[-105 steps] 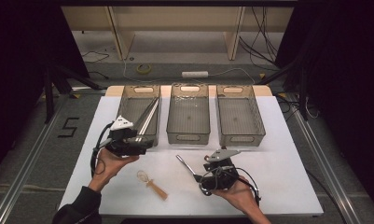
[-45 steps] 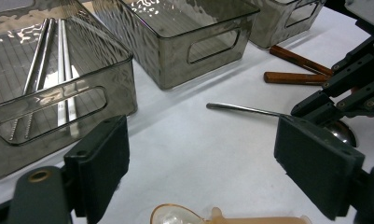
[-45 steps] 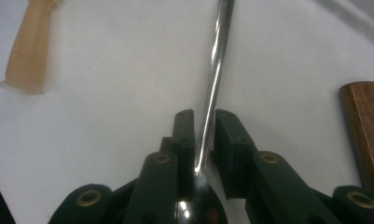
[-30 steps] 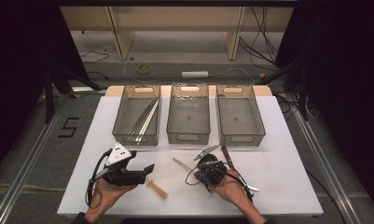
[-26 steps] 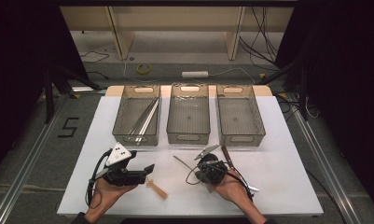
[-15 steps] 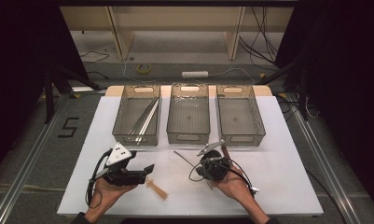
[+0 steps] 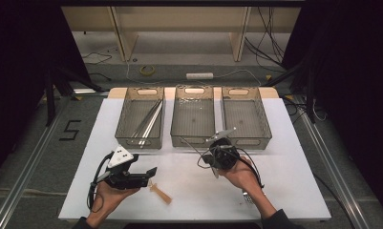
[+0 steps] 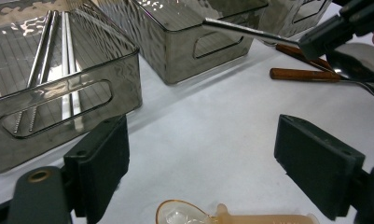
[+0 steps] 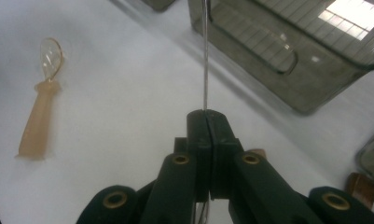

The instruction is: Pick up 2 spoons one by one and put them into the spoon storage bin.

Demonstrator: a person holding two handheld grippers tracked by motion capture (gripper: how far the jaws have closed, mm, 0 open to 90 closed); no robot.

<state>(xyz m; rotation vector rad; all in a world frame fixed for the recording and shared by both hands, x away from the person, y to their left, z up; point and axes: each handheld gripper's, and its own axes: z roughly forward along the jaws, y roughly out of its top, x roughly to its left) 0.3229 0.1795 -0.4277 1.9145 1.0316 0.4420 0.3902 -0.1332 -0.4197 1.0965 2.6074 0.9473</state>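
Between the spread left tongs point(image 8: 212, 172), an amber spoon point(image 8: 231, 217); right tongs point(image 9: 206, 122) pinching a metal utensil point(image 9: 205, 56).

R gripper point(image 7: 217, 153) w/ metal utensil point(image 7: 195, 143) moved up toward middle bin point(image 7: 193, 136); L gripper point(image 7: 148, 174) came back from left bin

3 smoky translucent plastic bins point(image 7: 194, 117) look glossy; chopsticks point(image 8: 49, 56) and the spoon point(image 8: 357, 58) are shiny metal. The small spoon point(image 9: 38, 119) is amber plastic; the tabletop point(image 7: 284, 176) is matt white.
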